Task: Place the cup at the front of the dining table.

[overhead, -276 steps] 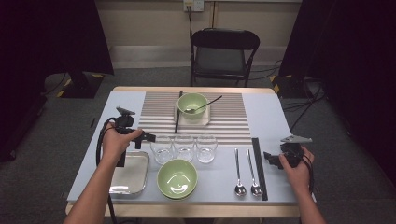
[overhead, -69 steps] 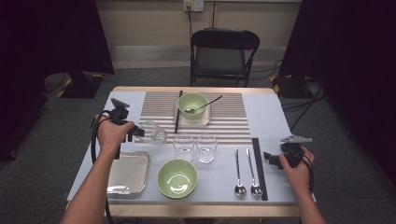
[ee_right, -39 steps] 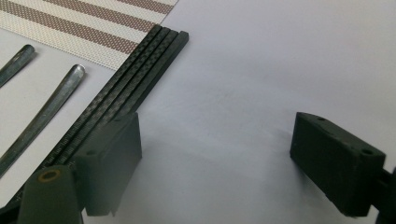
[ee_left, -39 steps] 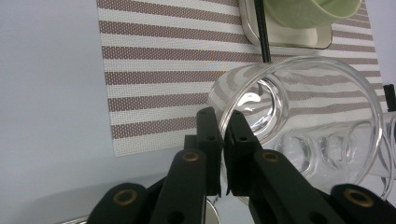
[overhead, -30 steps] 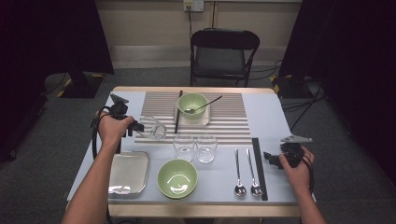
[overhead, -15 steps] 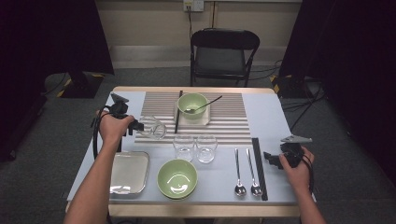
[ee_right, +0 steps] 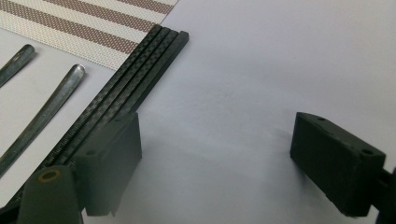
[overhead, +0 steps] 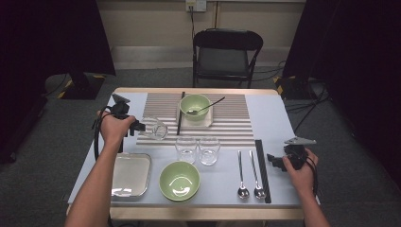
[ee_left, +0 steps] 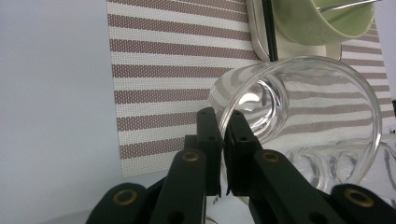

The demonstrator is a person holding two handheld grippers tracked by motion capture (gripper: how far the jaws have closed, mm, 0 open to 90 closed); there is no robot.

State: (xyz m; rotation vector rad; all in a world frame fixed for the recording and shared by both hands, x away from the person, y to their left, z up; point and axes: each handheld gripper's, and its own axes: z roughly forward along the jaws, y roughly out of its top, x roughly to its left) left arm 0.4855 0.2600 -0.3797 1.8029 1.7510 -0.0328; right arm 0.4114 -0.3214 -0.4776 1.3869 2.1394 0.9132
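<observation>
Whereas approx. 9 s ago the left gripper (ee_left: 223, 154) reached for the leftmost of three glasses in the row near the table's front, it now has its jaws clamped on the rim of that glass (ee_left: 299, 105), one jaw inside the wall & one outside. The glass (overhead: 154, 128) is tilted toward its side over the left part of the striped placemat (overhead: 161, 106), mouth toward the gripper; whether it touches the mat can't be told. Over the last second it has barely moved, i.e. the carry looks nearly done and the set-down is probably next. Two glasses (overhead: 186, 149) remain in the row, behind the front green bowl (overhead: 179, 180). Beyond the held glass: black chopsticks (overhead: 180, 113) and the rear green bowl (overhead: 195, 106) w/ a utensil in it. Metal tray (overhead: 130, 174) sits front left.

Right gripper (ee_right: 215, 158): jaws wide apart, nothing between them, resting by the black chopsticks (ee_right: 126, 74) & two spoons (overhead: 249, 176); unchanged throughout.

Writing/brands: none legible on any item.
</observation>
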